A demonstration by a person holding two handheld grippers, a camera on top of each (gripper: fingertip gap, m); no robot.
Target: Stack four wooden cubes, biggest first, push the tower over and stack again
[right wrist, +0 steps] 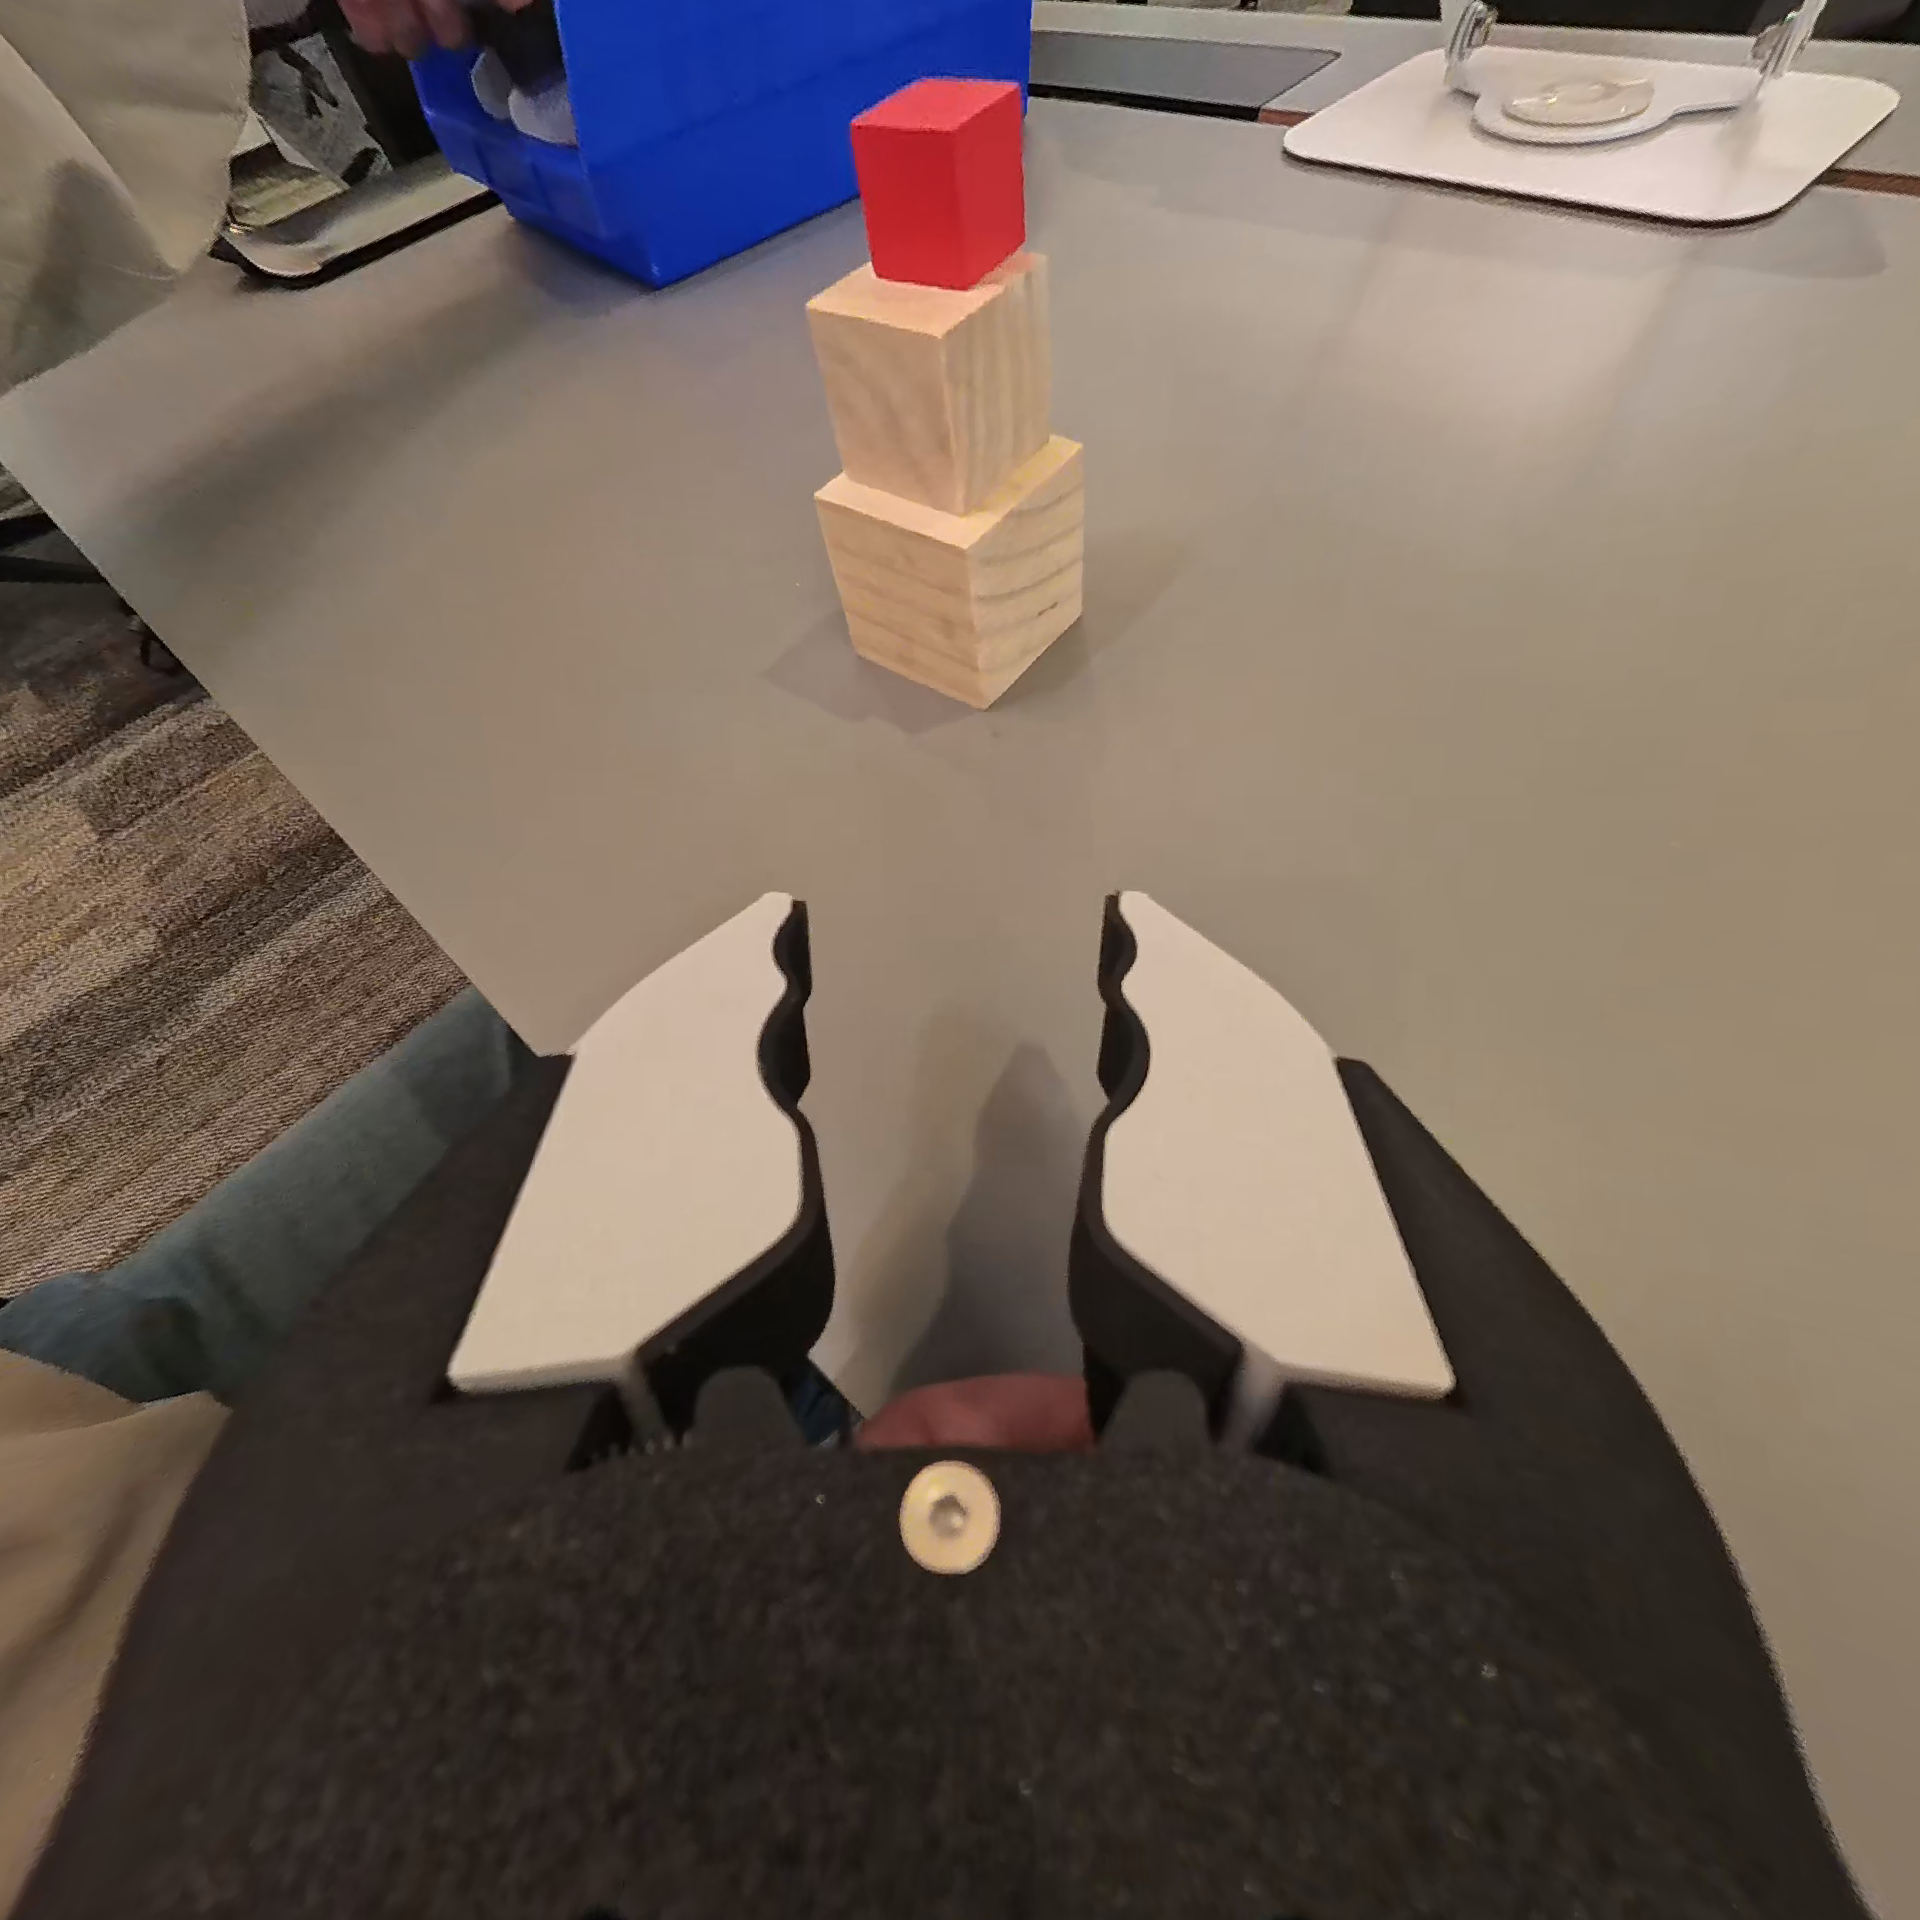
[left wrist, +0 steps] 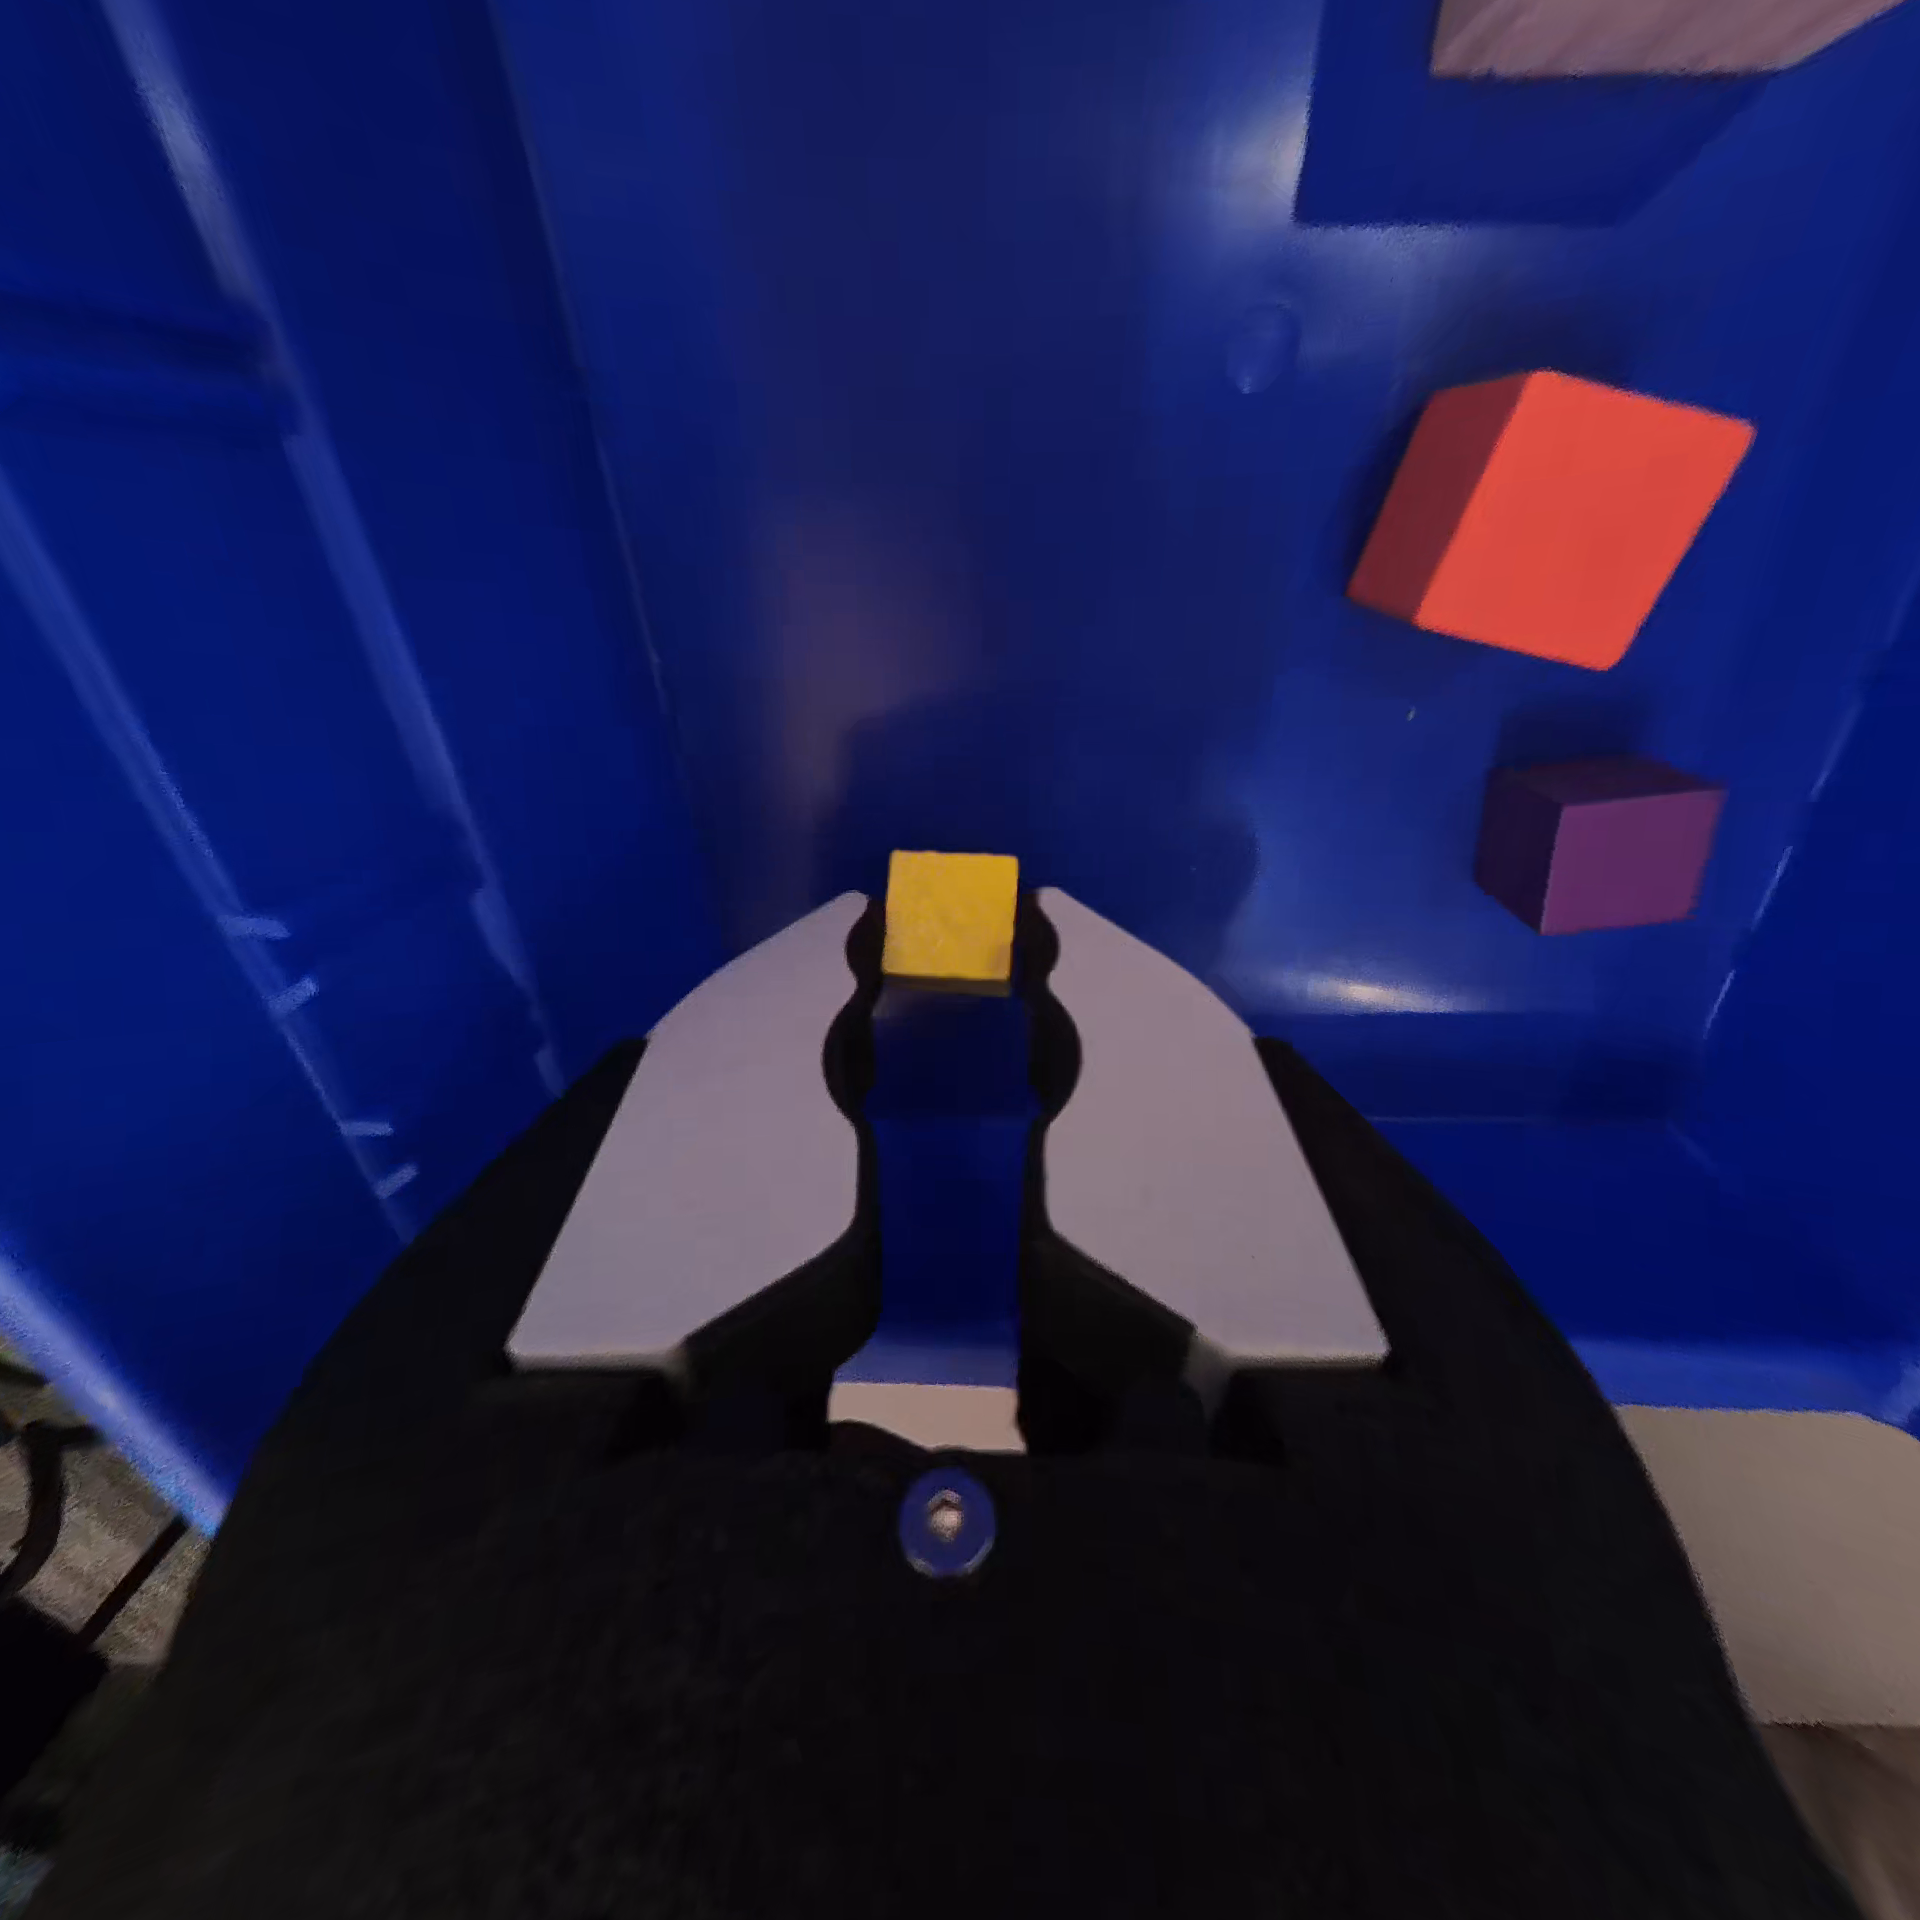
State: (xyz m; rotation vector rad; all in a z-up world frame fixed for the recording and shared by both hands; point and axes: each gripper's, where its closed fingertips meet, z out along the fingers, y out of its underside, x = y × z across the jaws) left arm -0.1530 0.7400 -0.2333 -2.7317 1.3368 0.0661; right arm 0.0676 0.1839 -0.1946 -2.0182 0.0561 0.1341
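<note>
Now my left tongs (left wrist: 951,914) pinch a small yellow cube (left wrist: 949,916) at the fingertips, inside the blue bin (left wrist: 935,416).

Further right in that bin lie an orange-red cube (left wrist: 1548,520) and, nearer, a purple cube (left wrist: 1600,847), both well apart from my left tongs. My right tongs (right wrist: 954,920) stand open and empty over the grey table (right wrist: 1455,623); far ahead of them stands a tower: big pale wooden cube (right wrist: 951,582), smaller pale cube (right wrist: 930,384) on it, red cube (right wrist: 940,182) on top, slightly askew.
</note>
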